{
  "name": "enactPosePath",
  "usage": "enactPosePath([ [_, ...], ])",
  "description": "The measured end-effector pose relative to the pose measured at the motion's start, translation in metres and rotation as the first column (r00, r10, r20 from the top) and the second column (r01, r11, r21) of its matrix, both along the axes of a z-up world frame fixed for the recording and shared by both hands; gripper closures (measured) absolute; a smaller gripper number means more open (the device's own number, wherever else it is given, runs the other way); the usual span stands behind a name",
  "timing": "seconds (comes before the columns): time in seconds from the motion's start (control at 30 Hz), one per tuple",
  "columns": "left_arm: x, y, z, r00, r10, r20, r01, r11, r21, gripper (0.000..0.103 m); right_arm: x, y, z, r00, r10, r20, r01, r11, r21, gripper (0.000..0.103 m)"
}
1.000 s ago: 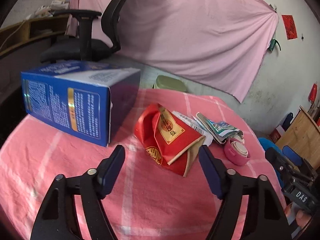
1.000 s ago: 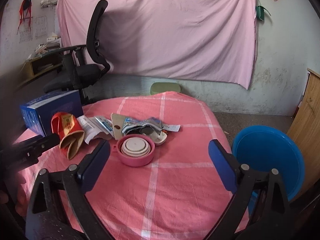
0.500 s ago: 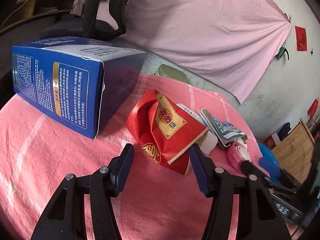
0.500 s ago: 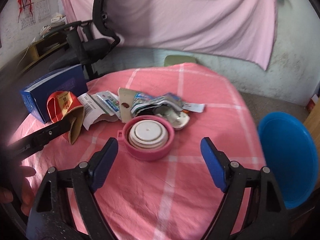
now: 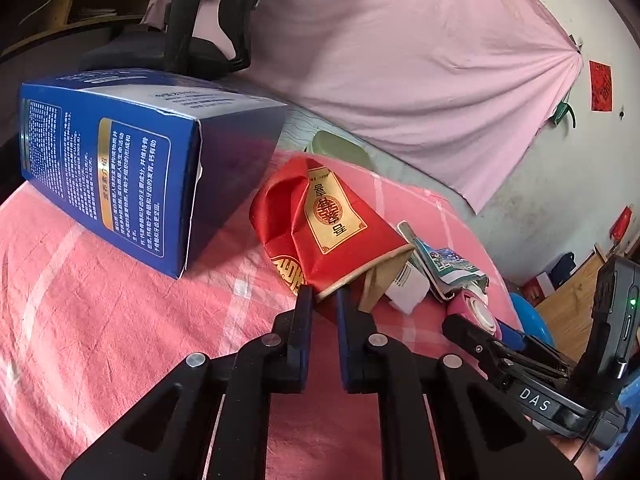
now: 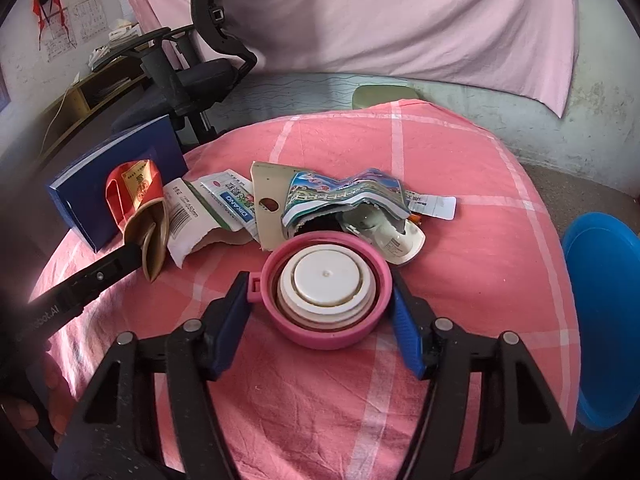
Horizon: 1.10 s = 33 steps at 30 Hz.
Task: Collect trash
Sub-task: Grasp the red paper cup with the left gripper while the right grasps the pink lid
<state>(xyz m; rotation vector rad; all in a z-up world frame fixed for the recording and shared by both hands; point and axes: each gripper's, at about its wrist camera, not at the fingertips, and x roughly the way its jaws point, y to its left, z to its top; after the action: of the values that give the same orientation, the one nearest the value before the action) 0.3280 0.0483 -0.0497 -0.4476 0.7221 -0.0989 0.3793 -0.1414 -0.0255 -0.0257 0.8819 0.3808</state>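
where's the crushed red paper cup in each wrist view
Left wrist: the red paper cup lies at centre, its rim pinched in the left gripper.
Right wrist: the same cup is at far left, beside the torn wrappers.
Shared landmark: the blue box touching the cup's far side, seen at in the right view.
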Motion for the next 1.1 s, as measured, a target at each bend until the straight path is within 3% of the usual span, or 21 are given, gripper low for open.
enactPosePath([
  [0.13, -0.001, -0.001, 0.0, 1.0, -0.004, 0.009, 0.004, 1.0, -0.006, 0.101, -0.001, 0.0, 0.001, 1.0, 0.001, 0.002, -0.001, 1.0, 0.01, 0.023],
  [0.4, -0.005, -0.005, 0.005, 0.999, -0.017, 0.049, 0.017, 1.0, 0.005, 0.102, -0.01, -0.003, 0.006, 1.0, -0.005, 0.021, 0.005, 1.0, 0.026, 0.023],
  [0.63, -0.019, -0.022, 0.017, 0.987, -0.066, 0.145, 0.055, 0.995, 0.08, 0.103, -0.035, -0.024, 0.02, 0.991, -0.079, 0.111, 0.071, 0.994, 0.08, 0.023],
  [0.93, -0.023, -0.032, 0.017, 0.982, -0.079, 0.171, 0.061, 0.992, 0.109, 0.103, -0.056, -0.045, 0.033, 0.969, -0.157, 0.192, 0.127, 0.979, 0.159, 0.023],
  [1.1, -0.034, -0.041, 0.022, 0.971, -0.133, 0.199, 0.106, 0.984, 0.143, 0.103, -0.064, -0.046, 0.036, 0.963, -0.165, 0.213, 0.132, 0.978, 0.164, 0.023],
])
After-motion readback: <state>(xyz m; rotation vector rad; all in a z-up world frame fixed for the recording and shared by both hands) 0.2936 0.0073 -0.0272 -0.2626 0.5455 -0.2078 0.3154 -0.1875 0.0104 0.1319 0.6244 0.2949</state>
